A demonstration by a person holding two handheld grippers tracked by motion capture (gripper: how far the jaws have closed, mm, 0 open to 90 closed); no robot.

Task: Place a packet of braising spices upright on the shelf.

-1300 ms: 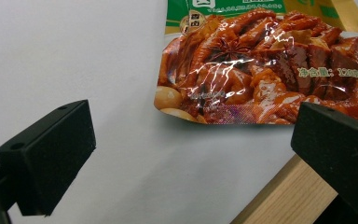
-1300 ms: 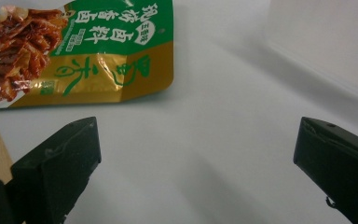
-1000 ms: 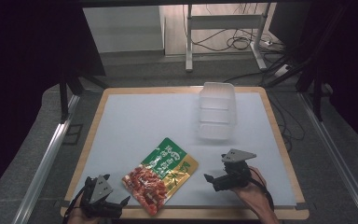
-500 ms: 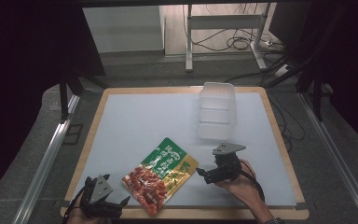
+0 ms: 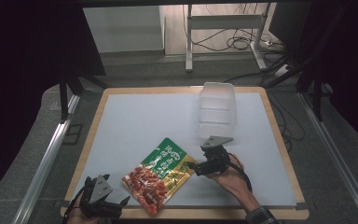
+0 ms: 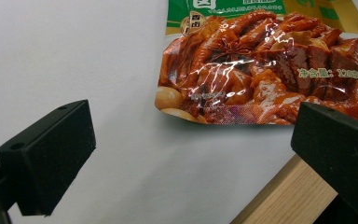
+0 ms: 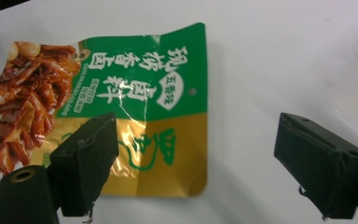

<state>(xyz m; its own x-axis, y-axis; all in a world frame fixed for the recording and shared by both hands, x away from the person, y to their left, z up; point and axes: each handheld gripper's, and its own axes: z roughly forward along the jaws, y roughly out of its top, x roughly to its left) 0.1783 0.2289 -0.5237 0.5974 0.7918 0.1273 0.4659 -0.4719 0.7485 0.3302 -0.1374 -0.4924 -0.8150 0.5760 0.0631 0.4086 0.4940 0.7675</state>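
Note:
A food packet (image 5: 161, 175), green and gold at its top and printed with red braised meat below, lies flat on the white mat near the front edge. My right gripper (image 5: 192, 166) sits at the packet's gold right edge, held by a hand. In the right gripper view its jaws (image 7: 196, 149) stand apart and have just been closing; the packet (image 7: 135, 116) edge lies between them, and the pads do not press it. My left gripper (image 5: 121, 204) rests open at the front left corner, with the packet's (image 6: 270, 70) meat end just ahead of its jaws (image 6: 191, 135).
A clear plastic container (image 5: 218, 109) stands at the back right of the white mat (image 5: 144, 121). The wooden table rim (image 6: 279, 196) runs right under the left gripper. Cables and a metal stand lie on the floor beyond the table.
The right gripper has slid left across the mat up to the packet's right edge. The left gripper and the packet have stayed where they were.

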